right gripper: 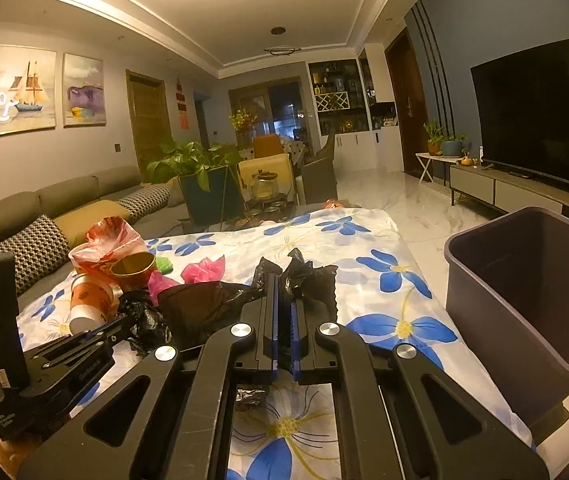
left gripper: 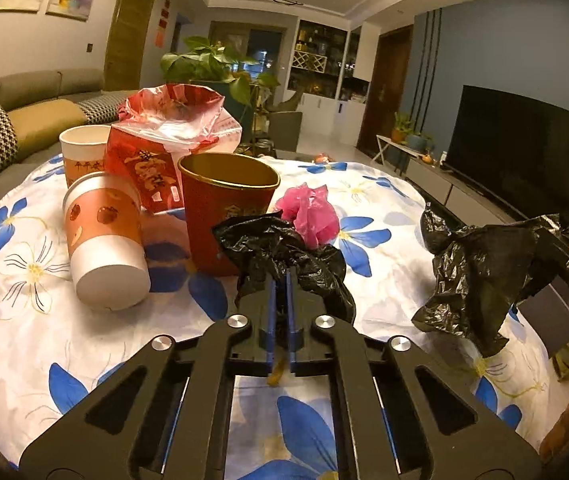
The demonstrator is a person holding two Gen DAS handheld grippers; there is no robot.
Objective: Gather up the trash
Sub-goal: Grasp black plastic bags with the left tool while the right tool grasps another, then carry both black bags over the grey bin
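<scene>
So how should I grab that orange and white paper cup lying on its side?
Grip the orange and white paper cup across its round body near the middle, coming from above. It lies tipped on the tablecloth, white base toward the left wrist camera, mouth facing the other cups, so its rim is crowded.

This is a living room in a home. To the left of the gripper sits a long sofa [right gripper: 56, 204] with pillows – paintings [right gripper: 10, 92] hang above it. To the right stands a big TV [right gripper: 540, 116], and far ahead a leafy plant [right gripper: 188, 160].
</scene>
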